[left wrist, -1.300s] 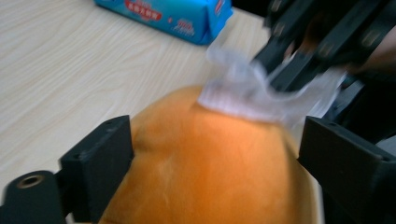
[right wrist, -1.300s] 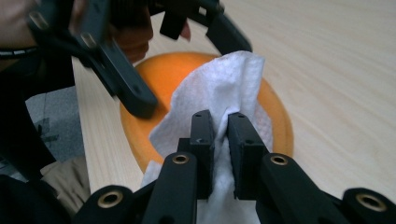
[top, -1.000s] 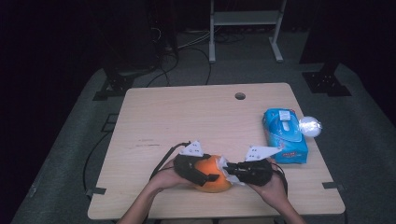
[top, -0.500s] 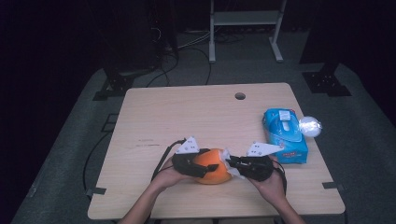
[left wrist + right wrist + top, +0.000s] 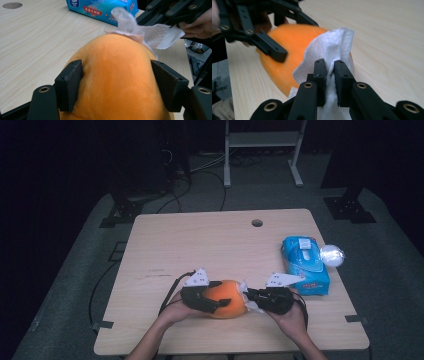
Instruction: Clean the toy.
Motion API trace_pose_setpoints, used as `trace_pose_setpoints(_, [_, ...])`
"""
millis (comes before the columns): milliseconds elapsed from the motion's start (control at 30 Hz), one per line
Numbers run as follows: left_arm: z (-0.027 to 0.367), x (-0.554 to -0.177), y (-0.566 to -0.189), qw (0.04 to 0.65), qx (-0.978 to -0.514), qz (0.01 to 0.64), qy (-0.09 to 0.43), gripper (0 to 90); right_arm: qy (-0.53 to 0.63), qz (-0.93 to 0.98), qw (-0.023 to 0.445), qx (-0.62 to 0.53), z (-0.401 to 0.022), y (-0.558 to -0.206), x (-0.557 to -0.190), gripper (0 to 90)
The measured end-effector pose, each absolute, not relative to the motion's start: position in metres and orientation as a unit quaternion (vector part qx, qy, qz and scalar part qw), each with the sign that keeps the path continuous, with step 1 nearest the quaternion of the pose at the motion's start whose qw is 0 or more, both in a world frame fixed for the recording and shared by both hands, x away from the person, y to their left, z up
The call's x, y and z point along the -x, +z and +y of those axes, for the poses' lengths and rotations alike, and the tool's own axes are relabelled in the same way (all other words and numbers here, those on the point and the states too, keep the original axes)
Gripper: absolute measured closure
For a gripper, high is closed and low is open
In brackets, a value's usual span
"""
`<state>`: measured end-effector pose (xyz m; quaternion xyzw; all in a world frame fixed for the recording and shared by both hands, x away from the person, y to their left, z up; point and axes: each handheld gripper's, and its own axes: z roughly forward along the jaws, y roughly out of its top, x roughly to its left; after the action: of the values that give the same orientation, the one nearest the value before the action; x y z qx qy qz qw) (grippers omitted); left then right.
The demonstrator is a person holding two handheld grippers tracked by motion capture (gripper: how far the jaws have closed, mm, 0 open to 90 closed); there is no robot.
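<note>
At table front | left gripper [image 5: 212,301] jaws clamp orange ball [image 5: 227,298] | right gripper [image 5: 251,298] pinches wipe [image 5: 248,295]

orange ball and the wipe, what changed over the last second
Little changed. The left gripper has its jaws around the orange ball; they closed in, then just opened back. The right gripper stays shut on the white wipe against the ball. The blue wipes pack has not moved.

Between the earlier high views and now, little shifts — the left gripper [image 5: 220,301], at lower centre of the frame, has just been opening its jaws again after a brief squeeze, with the orange ball [image 5: 227,298] between them, its pads set against the ball's sides in the left gripper view.
</note>
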<state>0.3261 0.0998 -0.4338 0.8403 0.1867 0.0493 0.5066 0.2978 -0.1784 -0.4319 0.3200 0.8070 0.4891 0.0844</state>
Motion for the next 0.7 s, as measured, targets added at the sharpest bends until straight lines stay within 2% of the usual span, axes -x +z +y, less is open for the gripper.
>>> trace_pose_setpoints(167, [0.099, -0.326, -0.435, 0.51, -0.837, 0.193, 0.048, 27.5, 0.458, 0.817, 0.085, -0.34, -0.184, -0.439, -0.302, 80.2])
trace_pose_setpoints(367, [0.09, -0.32, -0.435, 0.502, -0.844, 0.177, 0.062, 25.7, 0.506, 0.803, 0.093, -0.301, -0.172, -0.415, -0.294, 80.2])
trace_pose_setpoints(533, [0.09, -0.32, -0.436, 0.501, -0.846, 0.175, 0.062, 25.6, 0.486, 0.812, 0.075, -0.316, -0.176, -0.429, -0.298, 80.3])
trace_pose_setpoints(700, [0.087, -0.319, -0.436, 0.5, -0.845, 0.176, 0.065, 25.1, 0.494, 0.802, 0.091, -0.323, -0.182, -0.423, -0.297, 80.5])
